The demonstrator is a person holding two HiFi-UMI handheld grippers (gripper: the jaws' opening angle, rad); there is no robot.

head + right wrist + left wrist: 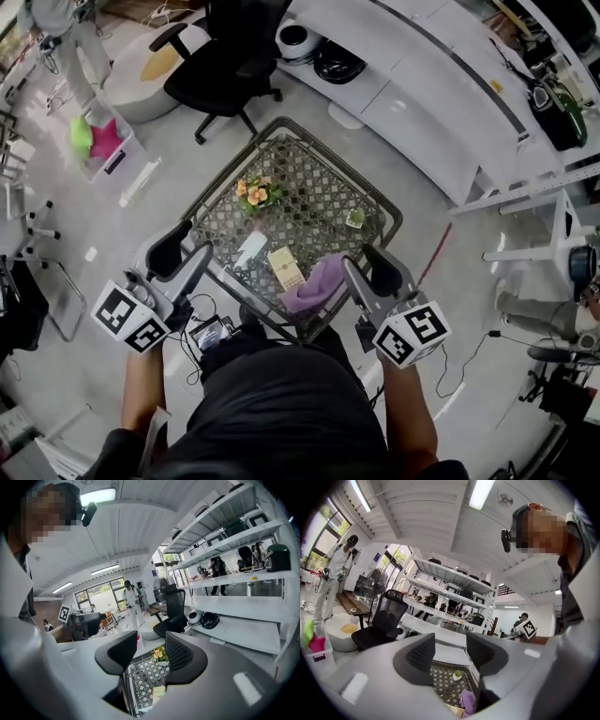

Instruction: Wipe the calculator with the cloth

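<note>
A beige calculator (286,267) lies on a small lattice-topped table (309,192), near its front edge. A crumpled purple cloth (319,284) rests just right of it, touching the table's front corner. My left gripper (185,248) hangs open over the table's left front edge, left of the calculator, with nothing between its jaws. My right gripper (367,265) is open and empty beside the cloth's right side. The left gripper view looks past the open left gripper (450,653) to the cloth (468,701) and calculator (457,710). The right gripper (151,653) frames the calculator (159,694).
Also on the table are a white flat item (251,249), orange flowers (255,193) and a small potted plant (355,218). A black office chair (225,70) stands beyond the table, white shelving (441,103) to the right. A person (335,571) stands far left.
</note>
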